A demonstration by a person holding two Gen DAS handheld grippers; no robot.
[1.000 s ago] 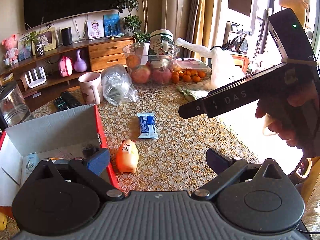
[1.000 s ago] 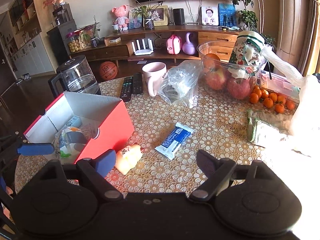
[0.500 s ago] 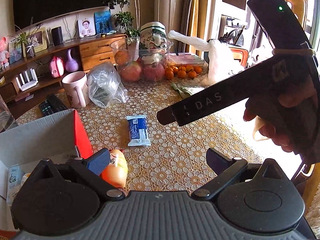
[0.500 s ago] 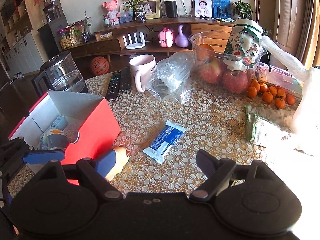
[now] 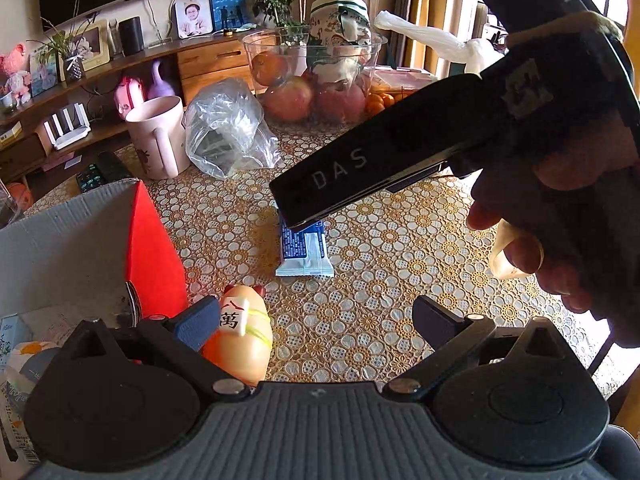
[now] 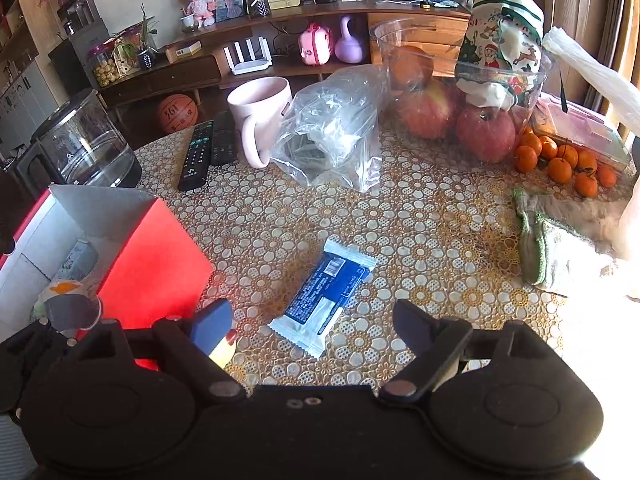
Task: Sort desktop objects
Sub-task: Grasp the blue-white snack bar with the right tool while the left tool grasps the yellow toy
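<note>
A blue and white snack packet (image 6: pixel 326 294) lies flat on the lace tablecloth; it also shows in the left wrist view (image 5: pixel 305 249). My right gripper (image 6: pixel 312 322) is open, hovering just short of the packet, which lies between its fingertips. An orange toy (image 5: pixel 240 336) with a white tile marked in Chinese lies beside the red cardboard box (image 5: pixel 154 240). My left gripper (image 5: pixel 316 318) is open, its left finger next to the toy. The box (image 6: pixel 156 256) holds several small items. The right gripper's body (image 5: pixel 400 152) hangs above the packet in the left wrist view.
A pink mug (image 6: pixel 262 118), a clear plastic bag (image 6: pixel 336 128), two remotes (image 6: pixel 202 152) and a glass kettle (image 6: pixel 84 144) stand behind. A clear bowl of apples (image 6: pixel 460 96), small oranges (image 6: pixel 560 158) and a green-edged cloth (image 6: pixel 556 252) are at the right.
Both grippers have moved forward and lower toward the table. The right gripper has closed in on the packet; the left has come up beside the orange toy. Both stay open.
</note>
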